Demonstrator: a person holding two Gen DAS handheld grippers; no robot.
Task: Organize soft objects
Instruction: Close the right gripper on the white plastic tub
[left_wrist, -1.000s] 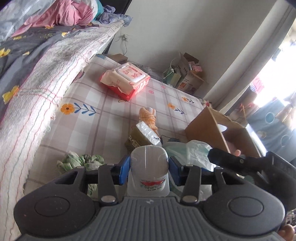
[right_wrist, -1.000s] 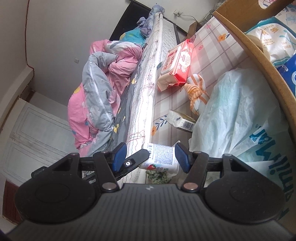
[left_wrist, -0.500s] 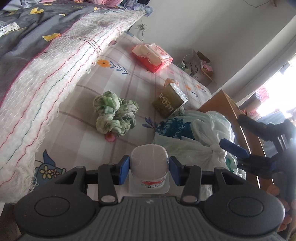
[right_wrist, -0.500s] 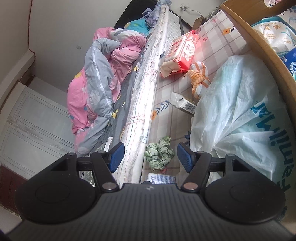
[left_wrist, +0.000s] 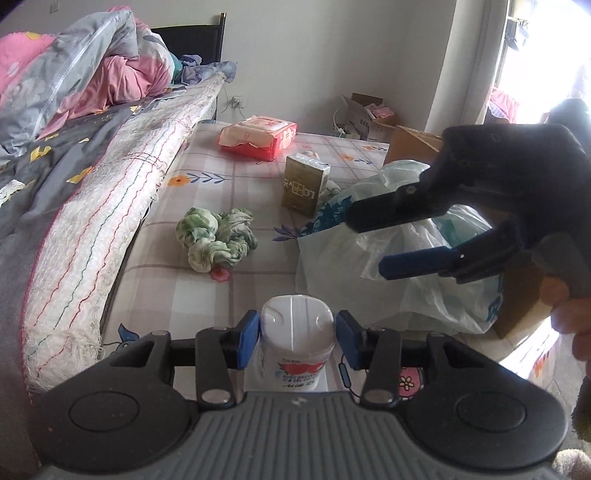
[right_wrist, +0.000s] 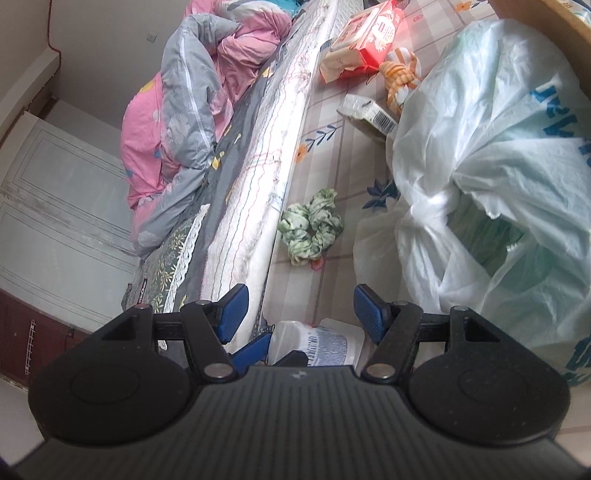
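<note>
My left gripper (left_wrist: 297, 338) is shut on a white soft pack with red print (left_wrist: 295, 332), held low over the checked floral mat (left_wrist: 192, 295). The same pack (right_wrist: 317, 341) shows just under my right gripper (right_wrist: 299, 314), which stands open with nothing between its fingers. From the left wrist view the right gripper (left_wrist: 380, 240) hovers over a knotted white plastic bag (left_wrist: 406, 280). A crumpled green cloth (left_wrist: 216, 240) lies on the mat ahead, apart from both grippers.
A low mattress edge (left_wrist: 92, 221) with pink and grey bedding runs along the left. On the mat lie an olive tissue pack (left_wrist: 304, 184), a red wipes pack (left_wrist: 258, 136) and an orange knotted cloth (right_wrist: 400, 72). A cardboard box (left_wrist: 410, 144) stands behind the bag.
My left gripper carried the white pack back and lower, rolling level; the green cloth now lies ahead of it. The right gripper drew back, and the pack now sits beneath its fingers.
</note>
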